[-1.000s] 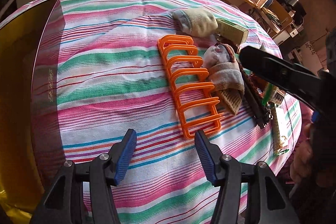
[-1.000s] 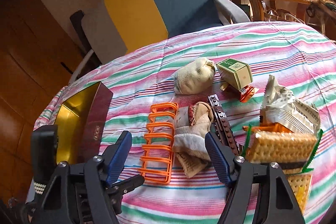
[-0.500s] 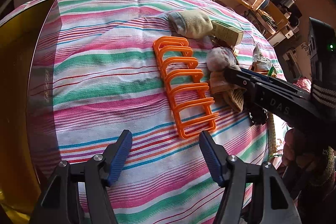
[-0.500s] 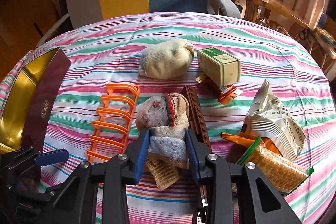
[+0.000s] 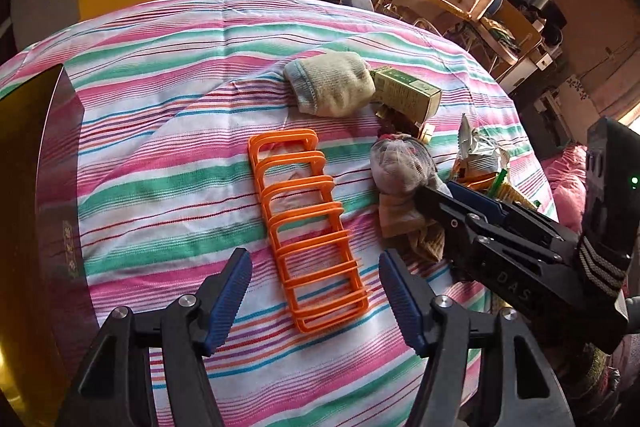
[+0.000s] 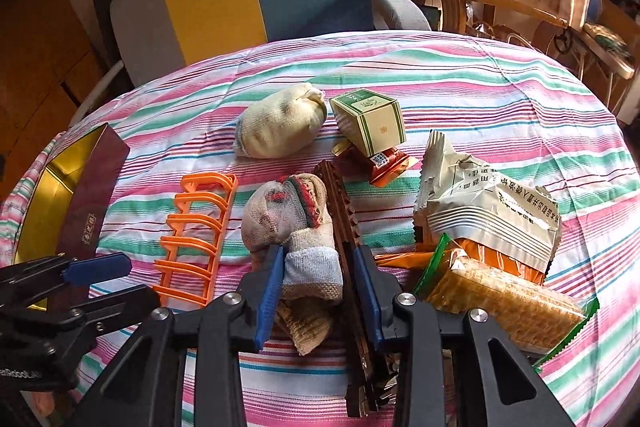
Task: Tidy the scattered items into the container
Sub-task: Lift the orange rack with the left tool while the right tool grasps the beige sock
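Right gripper [image 6: 318, 279] straddles the rolled grey-and-red sock [image 6: 294, 227], pads narrow, contact unclear. Left gripper [image 5: 316, 291] wide, empty, over the orange plastic rack [image 5: 306, 223].

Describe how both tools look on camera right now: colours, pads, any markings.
Both are matte black frames with silver screw heads and ribbed blue pads. The left tool shows part of a white label in the right view; the right tool carries white "DAS" lettering, a grey-striped strap and a green light.

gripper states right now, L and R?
Left gripper: open, empty, hovering over the orange rack.
Right gripper: closed around the patterned sock, sock on the tablecloth.
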Available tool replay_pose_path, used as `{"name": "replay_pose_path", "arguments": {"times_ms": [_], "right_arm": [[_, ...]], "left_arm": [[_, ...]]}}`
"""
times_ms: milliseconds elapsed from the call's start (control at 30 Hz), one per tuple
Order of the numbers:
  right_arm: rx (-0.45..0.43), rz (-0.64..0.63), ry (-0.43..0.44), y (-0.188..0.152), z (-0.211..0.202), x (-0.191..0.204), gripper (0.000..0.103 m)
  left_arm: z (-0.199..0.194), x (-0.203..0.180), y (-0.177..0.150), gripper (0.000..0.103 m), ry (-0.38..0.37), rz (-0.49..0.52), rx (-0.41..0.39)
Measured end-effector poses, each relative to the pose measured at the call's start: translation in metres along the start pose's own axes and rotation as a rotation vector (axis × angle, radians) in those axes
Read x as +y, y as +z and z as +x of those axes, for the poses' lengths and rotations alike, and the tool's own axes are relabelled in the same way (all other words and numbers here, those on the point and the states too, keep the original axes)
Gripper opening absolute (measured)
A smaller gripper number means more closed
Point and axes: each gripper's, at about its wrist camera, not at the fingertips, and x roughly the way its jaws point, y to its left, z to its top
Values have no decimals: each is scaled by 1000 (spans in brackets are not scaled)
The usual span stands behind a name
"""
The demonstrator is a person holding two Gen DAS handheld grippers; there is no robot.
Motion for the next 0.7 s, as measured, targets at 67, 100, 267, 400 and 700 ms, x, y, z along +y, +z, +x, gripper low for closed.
{"name": "replay_pose_path", "arguments": {"times_ms": [67, 100, 267, 400, 700], "right_arm": [[-5, 9, 11, 0, 1, -2, 37], [-6, 13, 15, 0, 2, -3, 37], [-9, 34, 33, 0, 6, -7, 42], [-8, 42, 39, 1, 8, -8, 44], [-9, 6, 40, 1, 9, -2, 46]], "left_arm": [[6, -4, 3, 67, 34, 19, 9], [8, -6, 4, 67, 49, 28, 12], [18, -15, 10, 67, 86, 52, 24], [28, -18, 12, 66, 133, 66, 38], [23, -2, -2, 53, 114, 35, 11]]}}
